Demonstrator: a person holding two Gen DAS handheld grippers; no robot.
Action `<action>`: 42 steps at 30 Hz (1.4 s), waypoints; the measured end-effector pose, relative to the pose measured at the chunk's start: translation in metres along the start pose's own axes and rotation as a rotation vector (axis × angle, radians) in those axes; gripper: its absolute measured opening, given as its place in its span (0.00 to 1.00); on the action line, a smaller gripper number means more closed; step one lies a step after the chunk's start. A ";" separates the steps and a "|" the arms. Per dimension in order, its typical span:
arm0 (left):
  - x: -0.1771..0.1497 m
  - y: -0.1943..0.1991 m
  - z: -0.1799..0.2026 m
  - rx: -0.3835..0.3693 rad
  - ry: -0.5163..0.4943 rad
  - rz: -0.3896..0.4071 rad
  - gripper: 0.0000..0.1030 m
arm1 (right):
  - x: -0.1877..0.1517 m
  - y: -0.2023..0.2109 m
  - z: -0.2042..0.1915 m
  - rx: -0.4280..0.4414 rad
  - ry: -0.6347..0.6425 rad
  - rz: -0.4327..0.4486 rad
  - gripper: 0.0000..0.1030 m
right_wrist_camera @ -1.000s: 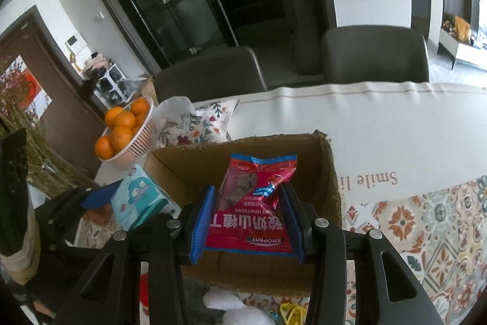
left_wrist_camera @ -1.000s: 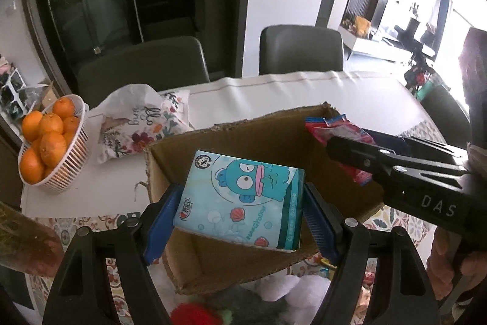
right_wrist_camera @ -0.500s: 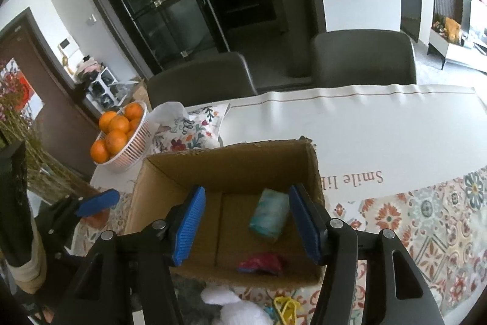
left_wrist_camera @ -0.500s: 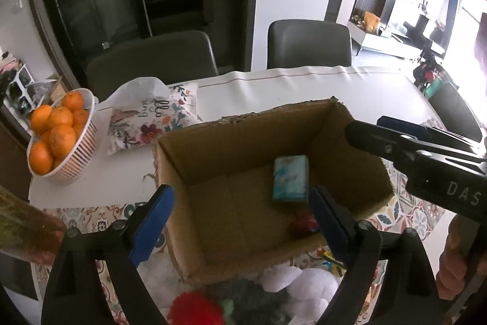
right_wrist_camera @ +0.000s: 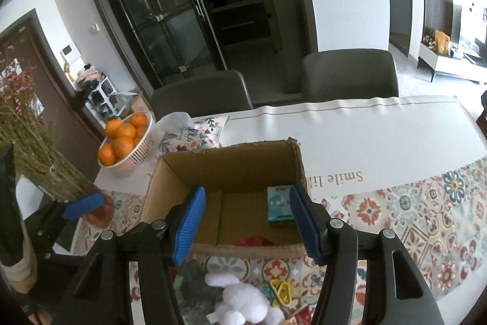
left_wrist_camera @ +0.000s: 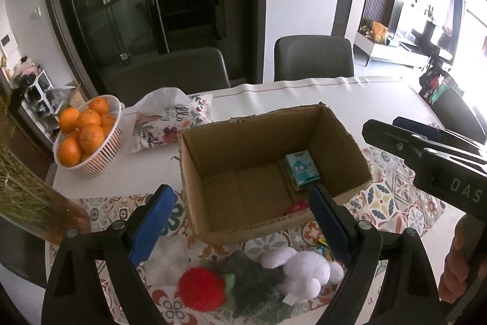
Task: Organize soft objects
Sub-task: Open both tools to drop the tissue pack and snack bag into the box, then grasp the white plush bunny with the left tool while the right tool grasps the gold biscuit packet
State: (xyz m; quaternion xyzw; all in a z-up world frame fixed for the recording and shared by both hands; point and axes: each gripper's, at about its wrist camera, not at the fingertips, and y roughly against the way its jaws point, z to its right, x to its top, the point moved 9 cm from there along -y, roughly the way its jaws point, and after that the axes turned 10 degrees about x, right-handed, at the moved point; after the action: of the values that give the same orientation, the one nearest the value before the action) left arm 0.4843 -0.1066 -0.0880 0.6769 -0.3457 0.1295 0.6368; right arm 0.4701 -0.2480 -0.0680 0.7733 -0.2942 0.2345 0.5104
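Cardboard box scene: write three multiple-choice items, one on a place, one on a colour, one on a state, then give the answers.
1. Where does the blue tissue pack lie?
A. in the cardboard box
B. in the white basket
C. on a chair

2. What colour is the round plush beside the white plush toy?
A. yellow
B. red
C. blue

3. How are the left gripper and right gripper?
A. both clamp a packet
B. only one holds the tissue pack
C. both open and empty

Answers: 1 A, the pack rests on the box floor by its right wall. 2 B, the plush ball in front of the box is red. 3 C, nothing sits between either pair of blue pads.
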 end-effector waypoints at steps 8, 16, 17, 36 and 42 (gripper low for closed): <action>-0.017 0.028 0.001 0.018 -0.005 0.027 0.89 | -0.016 0.030 -0.008 -0.032 0.025 0.039 0.63; -0.042 0.050 0.004 0.035 -0.001 0.038 0.90 | -0.039 0.051 -0.011 -0.049 0.044 0.038 0.63; -0.045 0.051 0.004 0.038 0.000 0.039 0.90 | -0.044 0.054 -0.011 -0.052 0.046 0.036 0.63; -0.114 0.062 0.039 0.024 -0.078 0.022 0.91 | -0.123 0.065 0.006 -0.086 0.064 -0.077 0.66; -0.129 0.055 0.050 0.028 -0.150 0.028 0.91 | -0.147 0.061 0.015 -0.108 0.077 -0.136 0.66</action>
State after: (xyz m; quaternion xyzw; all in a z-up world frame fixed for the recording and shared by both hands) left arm 0.3419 -0.1121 -0.1327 0.6887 -0.3999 0.0923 0.5978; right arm 0.3234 -0.2484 -0.1315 0.7533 -0.2333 0.2129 0.5768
